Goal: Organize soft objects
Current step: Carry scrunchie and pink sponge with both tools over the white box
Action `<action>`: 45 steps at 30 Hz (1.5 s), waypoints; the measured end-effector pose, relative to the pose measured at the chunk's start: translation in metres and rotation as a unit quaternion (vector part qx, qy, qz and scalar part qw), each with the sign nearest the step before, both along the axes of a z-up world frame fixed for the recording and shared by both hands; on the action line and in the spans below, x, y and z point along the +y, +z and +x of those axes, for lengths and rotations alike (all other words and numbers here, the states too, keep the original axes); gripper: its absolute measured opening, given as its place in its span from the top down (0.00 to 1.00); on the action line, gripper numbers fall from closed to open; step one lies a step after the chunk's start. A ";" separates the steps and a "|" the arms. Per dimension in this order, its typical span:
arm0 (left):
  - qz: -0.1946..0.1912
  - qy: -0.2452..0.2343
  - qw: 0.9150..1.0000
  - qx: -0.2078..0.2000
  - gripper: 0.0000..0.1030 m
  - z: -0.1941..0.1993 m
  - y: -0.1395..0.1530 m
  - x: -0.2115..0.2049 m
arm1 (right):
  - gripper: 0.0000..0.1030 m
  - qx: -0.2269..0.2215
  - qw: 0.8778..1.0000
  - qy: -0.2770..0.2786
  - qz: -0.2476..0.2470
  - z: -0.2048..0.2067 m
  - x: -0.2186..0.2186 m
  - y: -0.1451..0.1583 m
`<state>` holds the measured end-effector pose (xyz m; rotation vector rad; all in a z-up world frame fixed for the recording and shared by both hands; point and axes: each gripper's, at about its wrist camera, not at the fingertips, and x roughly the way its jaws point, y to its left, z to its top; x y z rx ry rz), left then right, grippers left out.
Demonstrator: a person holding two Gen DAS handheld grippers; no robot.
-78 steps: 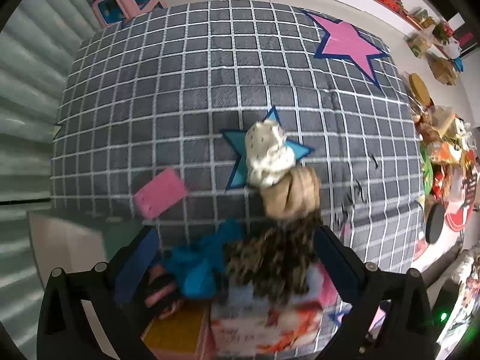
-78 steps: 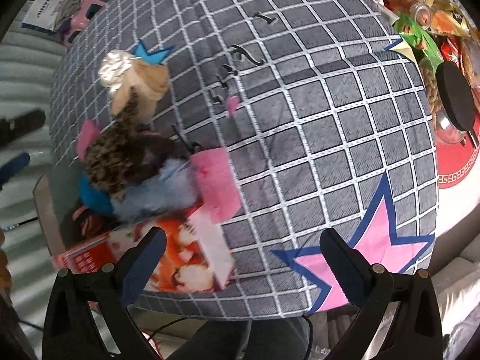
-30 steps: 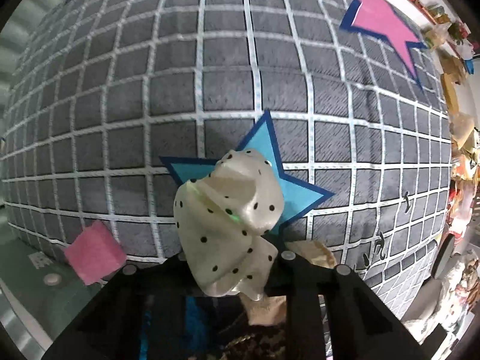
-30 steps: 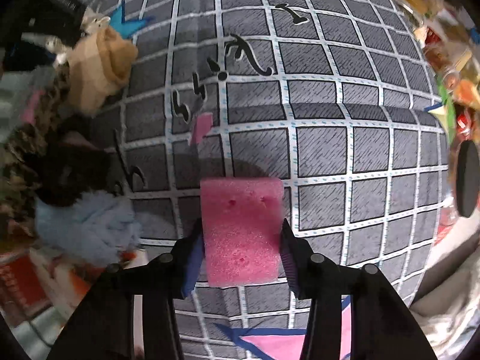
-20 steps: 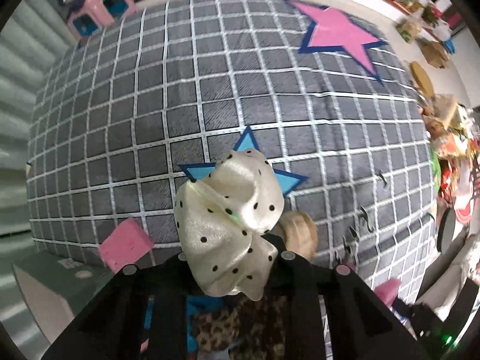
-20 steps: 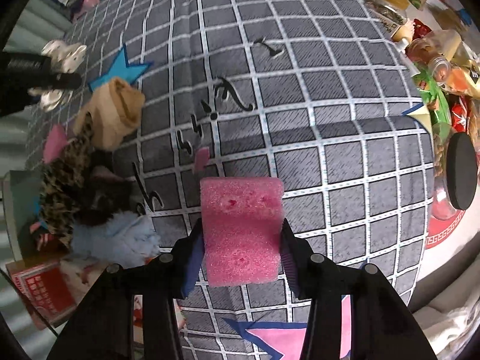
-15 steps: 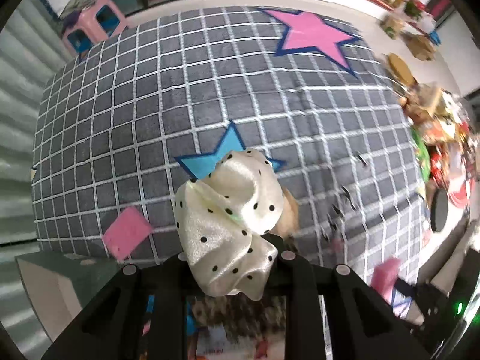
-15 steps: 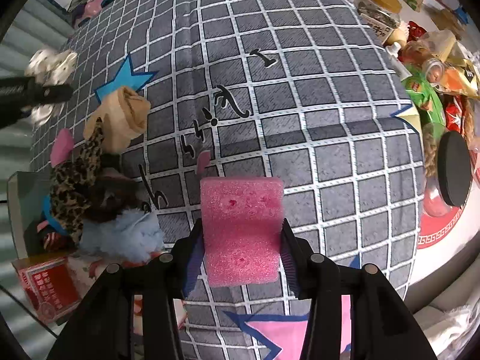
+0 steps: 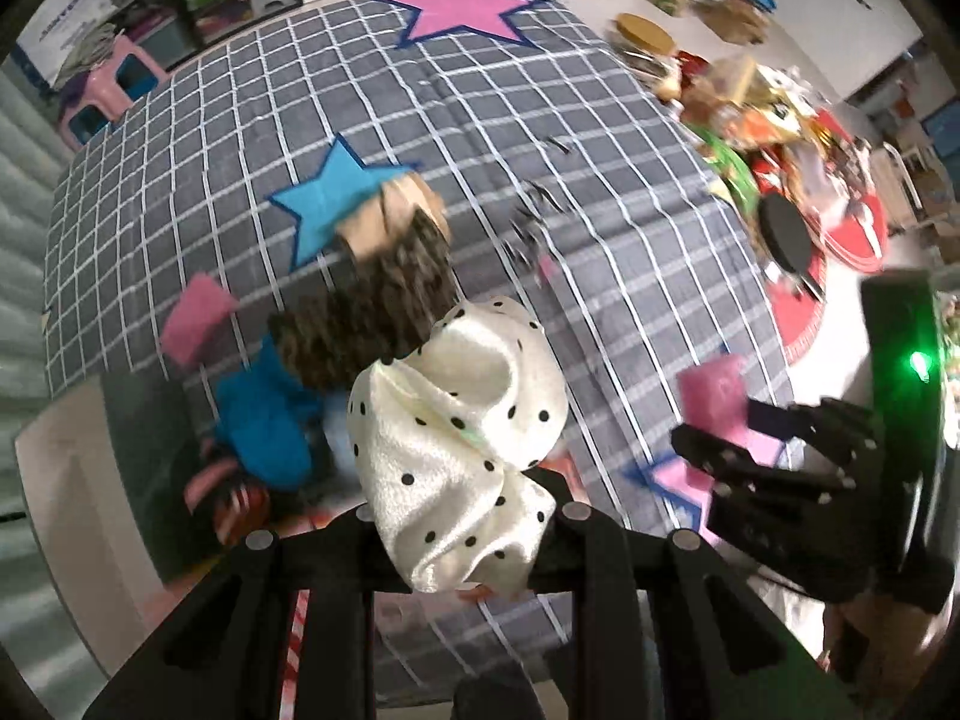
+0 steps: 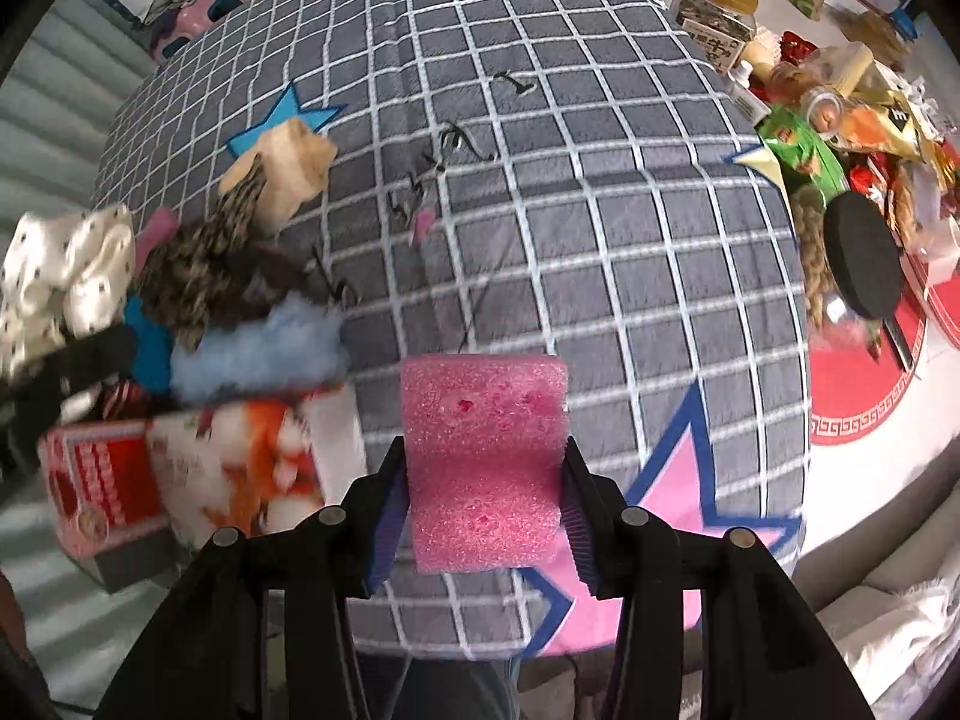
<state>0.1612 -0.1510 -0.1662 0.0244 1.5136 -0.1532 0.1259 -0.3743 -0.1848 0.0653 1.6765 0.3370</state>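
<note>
My left gripper (image 9: 462, 510) is shut on a cream polka-dot scrunchie (image 9: 462, 444) and holds it high above the grey checked blanket (image 9: 420, 120). My right gripper (image 10: 483, 480) is shut on a pink sponge (image 10: 483, 456), also lifted; the sponge (image 9: 711, 396) and right gripper (image 9: 780, 468) show at the right of the left wrist view. The scrunchie (image 10: 66, 276) appears at the left of the right wrist view. On the blanket lie a tan scrunchie (image 9: 390, 216), a leopard-print one (image 9: 366, 312), a blue one (image 9: 264, 420), a pale blue fluffy one (image 10: 258, 354) and a second pink sponge (image 9: 195, 321).
A printed box (image 10: 180, 468) sits at the blanket's near-left edge. Snacks, a jar (image 10: 717, 15) and a black lid (image 10: 864, 258) crowd the floor and red mat (image 10: 870, 384) to the right. A pink stool (image 9: 105, 90) stands beyond the far-left corner.
Both grippers closed on their items and lifted them: the left took the polka-dot scrunchie off the blue star and carried it up and toward the pile; the right raised the pink sponge.
</note>
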 end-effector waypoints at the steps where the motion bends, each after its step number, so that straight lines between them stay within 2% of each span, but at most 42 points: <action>1: -0.001 -0.005 1.000 -0.002 0.76 -0.008 0.002 -0.004 | 0.53 0.001 1.000 0.000 0.000 -0.008 -0.002 0.003; 2: -0.002 -0.010 1.000 -0.003 0.76 -0.021 0.019 0.004 | 0.53 0.002 1.000 0.000 0.000 -0.010 0.007 -0.001; 5: -0.015 -0.025 1.000 -0.001 0.76 -0.051 0.043 0.009 | 0.53 0.005 1.000 0.001 0.000 -0.028 0.013 0.001; 6: -0.018 -0.032 0.999 0.002 0.76 -0.056 0.039 0.005 | 0.53 0.006 1.000 0.003 0.001 -0.033 0.018 0.001; 7: -0.028 -0.035 0.999 0.003 0.76 -0.078 0.071 0.015 | 0.53 0.008 1.000 0.004 0.002 -0.038 0.020 0.002; 12: -0.050 -0.057 0.997 0.004 0.76 -0.115 0.100 0.023 | 0.53 0.010 1.000 0.024 0.006 -0.066 0.035 0.012; 18: -0.058 -0.051 0.997 -0.003 0.76 -0.144 0.117 0.045 | 0.53 0.010 0.998 0.063 0.017 -0.093 0.063 0.024; 25: -0.060 -0.020 0.998 -0.024 0.76 -0.169 0.130 0.074 | 0.53 0.003 0.991 0.132 0.031 -0.109 0.108 0.038; 29: -0.055 0.015 0.997 -0.048 0.76 -0.184 0.140 0.098 | 0.54 -0.007 0.983 0.180 0.041 -0.117 0.137 0.050; 35: -0.032 0.106 0.991 -0.069 0.76 -0.207 0.150 0.154 | 0.53 -0.026 0.968 0.242 0.058 -0.127 0.178 0.070; 37: -0.009 0.133 0.988 -0.080 0.76 -0.216 0.154 0.171 | 0.53 -0.034 0.963 0.261 0.064 -0.131 0.192 0.077; 40: 0.001 0.184 0.979 -0.084 0.76 -0.227 0.157 0.197 | 0.53 -0.045 0.954 0.286 0.075 -0.137 0.210 0.087; 45: 0.021 0.259 0.963 -0.069 0.76 -0.244 0.145 0.240 | 0.53 -0.063 0.938 0.328 0.097 -0.148 0.239 0.107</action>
